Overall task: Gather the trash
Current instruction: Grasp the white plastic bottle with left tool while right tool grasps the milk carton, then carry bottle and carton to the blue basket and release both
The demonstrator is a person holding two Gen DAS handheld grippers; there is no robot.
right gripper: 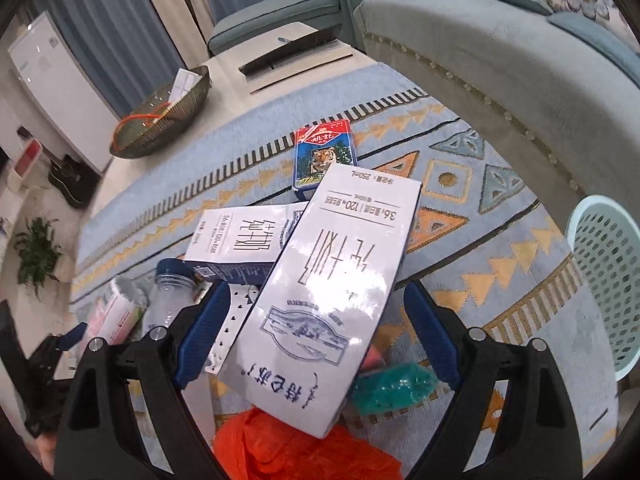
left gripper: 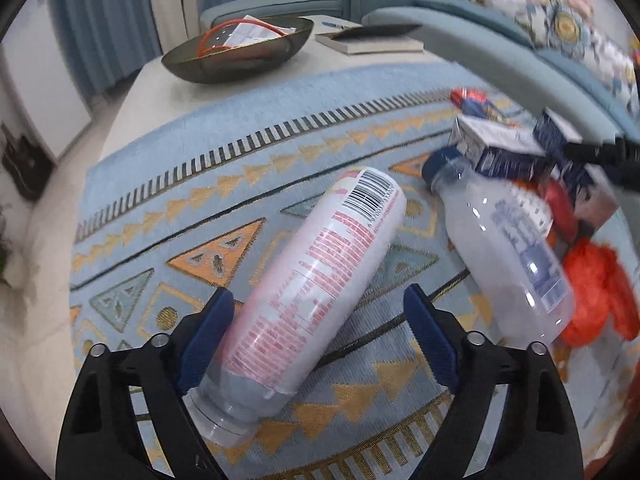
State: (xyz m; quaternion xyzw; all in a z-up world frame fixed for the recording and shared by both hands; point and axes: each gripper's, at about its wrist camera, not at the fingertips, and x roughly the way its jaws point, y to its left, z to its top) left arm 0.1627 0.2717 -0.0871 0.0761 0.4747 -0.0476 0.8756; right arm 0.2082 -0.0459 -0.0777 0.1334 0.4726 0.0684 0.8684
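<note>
Plastic bottle (left gripper: 316, 300) lies on the rug (left gripper: 160, 208) between the left gripper (left gripper: 320, 328)'s released fingers (left gripper: 208, 340), apparently for pickup; the right gripper (right gripper: 316, 332)'s released fingers (right gripper: 204, 328) straddle 1 milk carton (right gripper: 332, 292).

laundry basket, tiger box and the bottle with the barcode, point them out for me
laundry basket (right gripper: 608, 280), right wrist view, on its perforated side wall
tiger box (right gripper: 323, 158), right wrist view, on the tiger picture on its top face
bottle with the barcode (left gripper: 316, 280), left wrist view, on the middle of its printed label
</note>
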